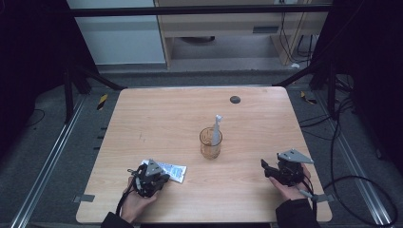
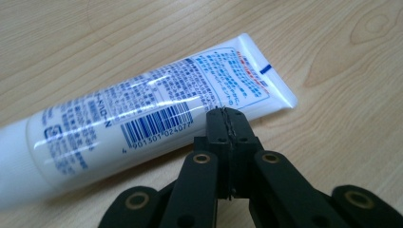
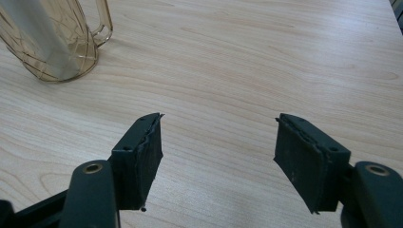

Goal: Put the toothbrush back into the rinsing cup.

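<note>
Reaching for the toothpaste tube with shut tongs

Closing in on the tube, the left tongs sit pressed together, holding nothing, tips just at the tube's near edge by the crimped end. Judgement: part them first, then straddle the body mid-length. Tube lies flat on the table, white with blue print and a barcode. Right tongs stand wide, empty, well apart from it.
</note>
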Demonstrator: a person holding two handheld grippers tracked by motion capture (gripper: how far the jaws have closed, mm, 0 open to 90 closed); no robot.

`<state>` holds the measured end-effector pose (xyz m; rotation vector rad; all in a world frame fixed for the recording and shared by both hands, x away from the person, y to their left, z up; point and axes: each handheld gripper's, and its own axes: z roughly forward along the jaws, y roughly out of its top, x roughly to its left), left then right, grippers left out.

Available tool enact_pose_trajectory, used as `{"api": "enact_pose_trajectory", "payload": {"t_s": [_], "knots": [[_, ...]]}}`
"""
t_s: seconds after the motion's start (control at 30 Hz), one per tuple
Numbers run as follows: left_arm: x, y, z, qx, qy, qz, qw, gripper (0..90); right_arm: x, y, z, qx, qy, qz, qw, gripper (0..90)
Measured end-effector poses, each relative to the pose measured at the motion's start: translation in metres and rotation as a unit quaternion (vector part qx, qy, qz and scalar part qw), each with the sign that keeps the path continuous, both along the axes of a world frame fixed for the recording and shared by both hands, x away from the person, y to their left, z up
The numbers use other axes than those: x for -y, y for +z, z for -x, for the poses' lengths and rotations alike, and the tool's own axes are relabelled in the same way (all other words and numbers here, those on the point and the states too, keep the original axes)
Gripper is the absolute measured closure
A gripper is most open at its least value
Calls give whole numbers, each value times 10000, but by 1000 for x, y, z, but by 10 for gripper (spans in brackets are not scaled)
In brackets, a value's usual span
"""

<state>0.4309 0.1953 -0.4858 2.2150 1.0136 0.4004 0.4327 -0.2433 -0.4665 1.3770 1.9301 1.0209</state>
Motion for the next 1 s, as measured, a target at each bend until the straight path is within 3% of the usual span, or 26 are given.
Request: {"api": "enact_pose_trajectory", "payload": {"t_s": [0.27, 0.4, 0.57, 0.67, 0.77, 0.83, 1.0], "knots": [[8, 1, -9, 130, -5, -36, 9999, 897, 0, -1, -1, -46, -52, 8, 10000, 306], [3, 14, -14, 286, 45, 77, 9996, 897, 1, 0, -1, -90, -82, 10, 9999, 301], [-13, 31, -34, 481, 317, -54, 9983, 897, 0, 0, -1, -75, -83, 29, 9999, 297], [-28, 35, -49, 469, 516, -95, 9975, 898, 0, 0, -2, -59, -84, 35, 9999, 296], [-41, 32, -58, 387, 681, -116, 9969, 897, 1, 0, -2, -74, -76, 24, 9999, 302], [-47, 27, -63, 281, 750, -297, 9963, 897, 1, -1, -2, -100, -80, 35, 9999, 302], [-51, 23, -64, 138, 711, -439, 9964, 897, -1, -2, -3, -122, -39, 64, 9999, 299]]}}
